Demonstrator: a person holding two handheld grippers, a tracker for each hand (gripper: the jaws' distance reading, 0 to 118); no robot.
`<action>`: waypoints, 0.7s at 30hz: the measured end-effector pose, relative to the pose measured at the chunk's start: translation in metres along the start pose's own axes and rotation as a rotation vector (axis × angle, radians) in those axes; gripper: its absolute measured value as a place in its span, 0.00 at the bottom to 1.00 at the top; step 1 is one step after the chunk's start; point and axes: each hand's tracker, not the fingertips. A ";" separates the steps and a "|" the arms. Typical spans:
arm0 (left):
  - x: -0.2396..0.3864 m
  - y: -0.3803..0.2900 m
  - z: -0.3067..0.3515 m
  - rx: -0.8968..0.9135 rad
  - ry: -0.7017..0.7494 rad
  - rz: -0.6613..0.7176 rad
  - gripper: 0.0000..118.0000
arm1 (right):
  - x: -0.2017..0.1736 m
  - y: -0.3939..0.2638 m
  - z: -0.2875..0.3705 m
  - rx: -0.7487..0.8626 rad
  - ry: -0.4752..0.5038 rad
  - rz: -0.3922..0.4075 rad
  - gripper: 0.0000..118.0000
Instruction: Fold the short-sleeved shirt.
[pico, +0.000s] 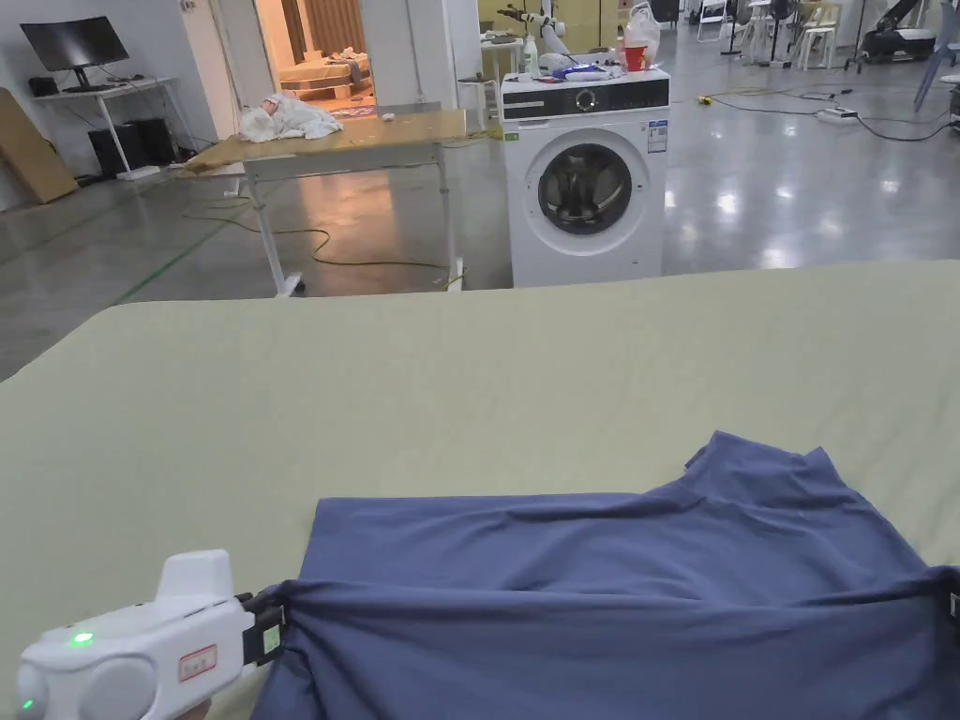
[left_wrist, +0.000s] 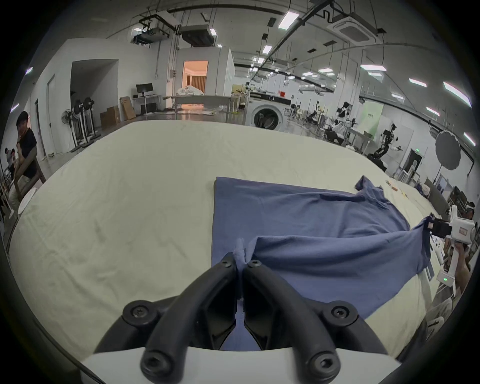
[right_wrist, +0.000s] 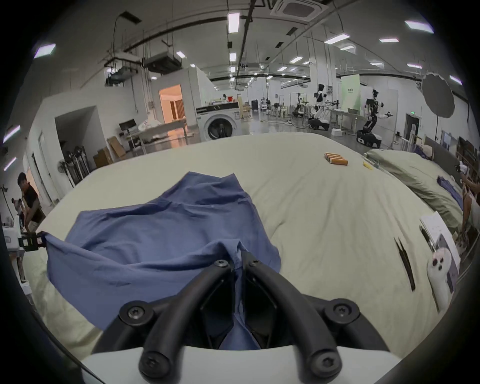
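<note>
A blue short-sleeved shirt (pico: 609, 581) lies on the pale green sheet (pico: 422, 394), its far part flat and its near edge lifted and stretched between the two grippers. My left gripper (pico: 272, 614) is shut on the shirt's left near corner; in the left gripper view (left_wrist: 240, 265) a pinch of blue cloth (left_wrist: 324, 233) stands up between the jaws. My right gripper (right_wrist: 237, 263) is shut on the right near corner of the shirt (right_wrist: 155, 233), cloth running down between its jaws. It sits at the right frame edge in the head view (pico: 954, 600).
A washing machine (pico: 586, 178) and a wooden table (pico: 347, 141) with white laundry stand beyond the bed. Orange cylinders (right_wrist: 336, 159), a black pen-like item (right_wrist: 406, 262) and papers (right_wrist: 439, 244) lie on the sheet to the right. A person (left_wrist: 24, 145) is off to the left.
</note>
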 end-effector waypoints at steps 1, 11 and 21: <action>0.000 0.004 -0.008 -0.013 0.002 -0.005 0.00 | 0.000 0.005 -0.008 -0.017 0.003 -0.004 0.02; 0.004 -0.004 -0.015 0.037 0.077 0.026 0.72 | 0.000 0.003 -0.042 -0.068 -0.050 0.055 0.57; 0.051 -0.032 0.172 0.495 0.042 -0.145 0.72 | -0.024 -0.015 0.126 0.309 0.160 0.044 0.57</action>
